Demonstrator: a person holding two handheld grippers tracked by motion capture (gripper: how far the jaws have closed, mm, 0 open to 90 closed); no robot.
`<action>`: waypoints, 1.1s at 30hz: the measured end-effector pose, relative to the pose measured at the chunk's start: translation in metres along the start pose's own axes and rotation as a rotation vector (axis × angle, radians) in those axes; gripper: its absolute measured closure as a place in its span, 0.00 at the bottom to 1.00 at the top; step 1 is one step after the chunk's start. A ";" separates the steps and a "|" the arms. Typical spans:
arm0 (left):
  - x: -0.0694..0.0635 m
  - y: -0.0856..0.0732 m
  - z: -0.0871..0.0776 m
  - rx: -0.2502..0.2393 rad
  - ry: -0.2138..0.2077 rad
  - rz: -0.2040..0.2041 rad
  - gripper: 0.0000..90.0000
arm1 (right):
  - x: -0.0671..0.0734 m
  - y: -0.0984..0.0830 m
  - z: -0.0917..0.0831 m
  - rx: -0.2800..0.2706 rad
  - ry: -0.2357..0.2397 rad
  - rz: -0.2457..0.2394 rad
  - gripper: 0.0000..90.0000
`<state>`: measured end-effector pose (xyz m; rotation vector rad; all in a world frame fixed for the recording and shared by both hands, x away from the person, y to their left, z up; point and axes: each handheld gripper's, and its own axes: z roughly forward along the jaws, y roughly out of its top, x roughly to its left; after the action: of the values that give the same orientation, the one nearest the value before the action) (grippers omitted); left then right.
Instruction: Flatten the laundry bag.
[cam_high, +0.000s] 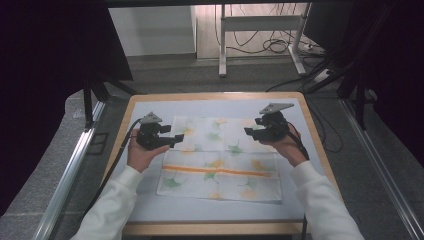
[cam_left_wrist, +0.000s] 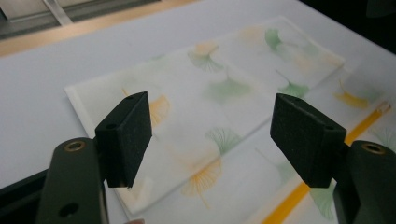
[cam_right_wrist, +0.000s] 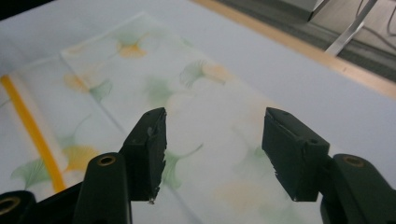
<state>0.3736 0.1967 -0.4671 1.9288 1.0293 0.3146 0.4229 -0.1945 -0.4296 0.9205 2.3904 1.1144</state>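
High view: a thin printed cloth (cam_high: 220, 160) with ginkgo leaves and an orange stripe lies flat in the middle of the frame on the pale mat covering the table (cam_high: 300, 100); its far part looks folded over the rest, so the upper half is a double layer with a fold line running across the centre. The left gripper (cam_high: 176, 138) hangs over the cloth's upper left end and the right gripper (cam_high: 251, 131) over its upper right end, both with jaws spread and nothing between them. In the left gripper view the cloth's corner (cam_left_wrist: 74, 91) sits flush on the mat at the left of the frame, and the right gripper view shows the fabric slightly see-through. I judge it light, limp and quick to sag or slide, not fragile; a pinch at the two corners of a folded edge, scooping under the layer, should hold best, since flat edges give little to grab. Bare mat borders the cloth on every side, wider at the bottom of the frame, so there is open room to drag or fold
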 end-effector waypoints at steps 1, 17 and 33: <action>-0.003 -0.005 0.002 0.014 -0.003 0.004 0.34 | 0.001 -0.006 0.000 0.013 0.006 0.006 0.43; -0.014 -0.070 -0.001 0.186 0.056 -0.034 0.31 | 0.016 -0.086 -0.019 0.137 0.024 0.065 0.38; -0.007 -0.086 0.002 0.248 0.084 -0.121 0.29 | 0.025 -0.107 -0.022 0.162 0.038 0.080 0.36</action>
<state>0.3242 0.2114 -0.5358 2.0754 1.2849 0.2086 0.3487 -0.2407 -0.4999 1.0649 2.5244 0.9850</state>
